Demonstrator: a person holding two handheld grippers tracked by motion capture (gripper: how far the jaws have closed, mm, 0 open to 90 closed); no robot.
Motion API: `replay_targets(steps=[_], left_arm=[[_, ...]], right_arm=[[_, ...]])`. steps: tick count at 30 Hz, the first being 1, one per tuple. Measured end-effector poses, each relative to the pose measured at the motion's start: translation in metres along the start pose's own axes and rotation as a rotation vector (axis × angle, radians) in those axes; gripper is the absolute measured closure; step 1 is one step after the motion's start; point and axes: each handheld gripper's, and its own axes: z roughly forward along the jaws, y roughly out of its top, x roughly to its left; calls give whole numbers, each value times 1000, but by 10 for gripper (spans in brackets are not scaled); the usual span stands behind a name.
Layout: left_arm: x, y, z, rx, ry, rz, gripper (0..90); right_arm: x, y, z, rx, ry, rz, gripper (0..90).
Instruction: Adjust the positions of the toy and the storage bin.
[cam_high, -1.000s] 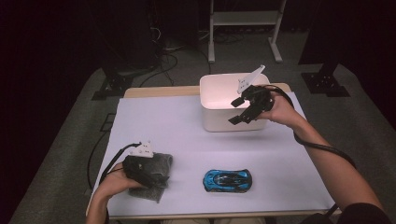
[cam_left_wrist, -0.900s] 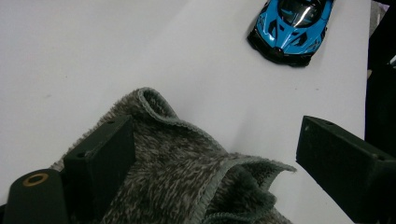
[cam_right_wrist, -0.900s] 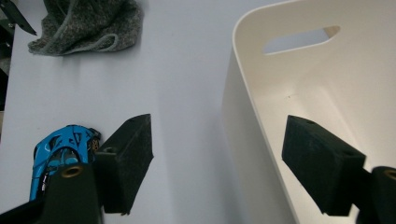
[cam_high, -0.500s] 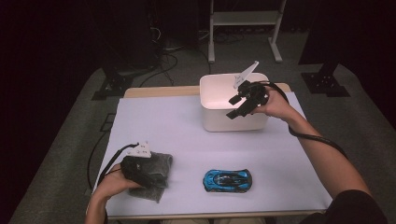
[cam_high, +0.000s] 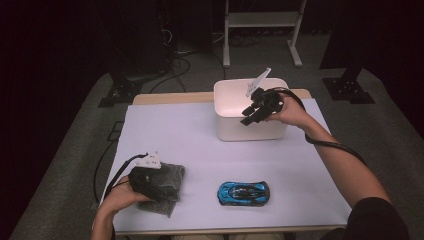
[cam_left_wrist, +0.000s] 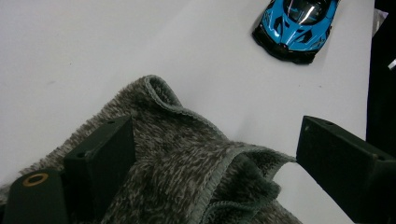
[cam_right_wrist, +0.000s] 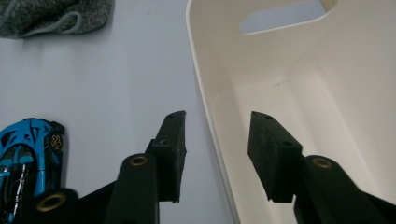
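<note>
Item: white bin (cam_high: 250, 127), far side of table. Rigid, light plastic, smooth; take by rim. My right tongs (cam_right_wrist: 215, 140) straddle its near wall, just closing, not yet pinching. Left tongs (cam_left_wrist: 215, 154) wide over towel (cam_left_wrist: 187, 168).

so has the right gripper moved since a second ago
Yes. The right gripper has slid left along the white bin's front wall, its fingers closing astride the rim without pressing it yet.
</note>
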Motion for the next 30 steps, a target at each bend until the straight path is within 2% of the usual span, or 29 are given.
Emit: replay_targets(steps=[5,10,13,24,30], left_arm=[[1,-1,-1,-1,-1,-5,109],[1,-1,-1,-1,-3,-5,109],[1,-1,0,0,-4,-5,109],[1,-2,-1,-6,-9,-6,109],[1,-1,-1,-6,-10,-2,109]], right_arm=[[0,3,7,32,0,-35,673],[1,3,12,61,18,-36,765],[0,4,13,61,18,-45,803],[0,6,14,72,60,-41,844],[15,13,17,82,69,-79,861]])
